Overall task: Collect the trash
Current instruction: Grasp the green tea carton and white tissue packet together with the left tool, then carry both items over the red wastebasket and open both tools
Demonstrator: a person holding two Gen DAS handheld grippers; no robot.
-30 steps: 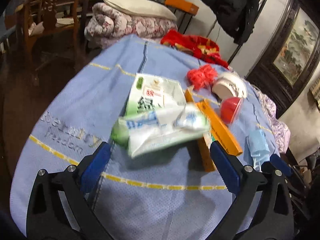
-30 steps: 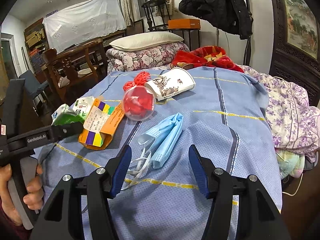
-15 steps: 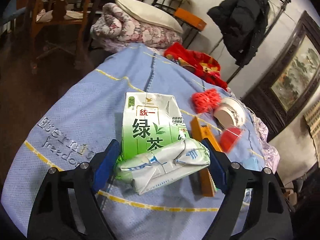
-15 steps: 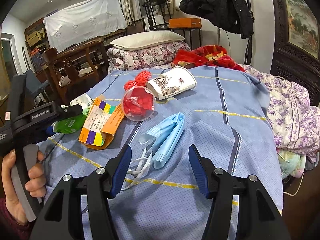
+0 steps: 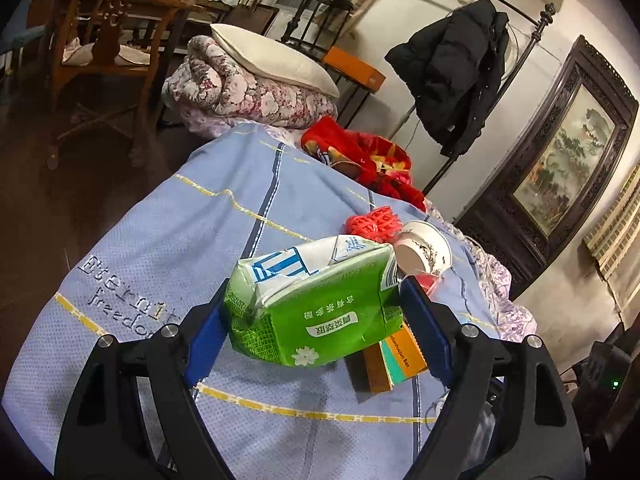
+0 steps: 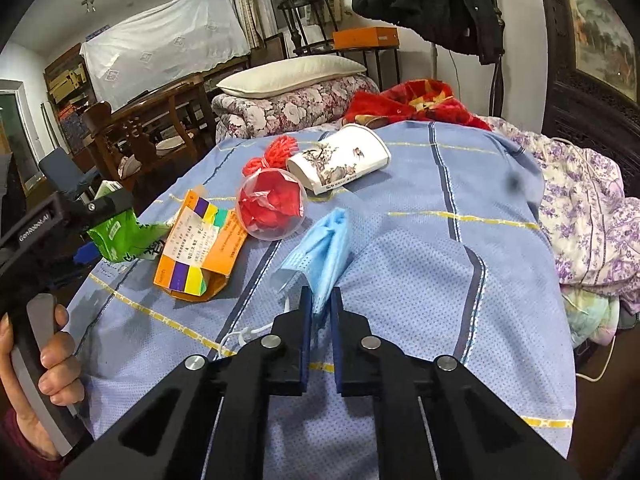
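Gripping carton: left tool (image 5: 316, 320) clamps the crushed green tea carton (image 5: 316, 304) by its two ends, lifted just off the blue bedspread (image 5: 168, 232).
Carton feel: light, soft, dented; likely to buckle, so hold mid-body.
Mask: blue face mask (image 6: 324, 248) lies centre-bed, limp and thin; right tool (image 6: 320, 308), jaws just closed, pinches its near edge.
Pose: both tools tilt downward toward 12 o'clock.

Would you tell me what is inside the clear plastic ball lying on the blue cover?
The clear plastic ball holds crumpled red material, seen through its shell. What that material is, and whether anything lies beneath it inside, cannot be told.
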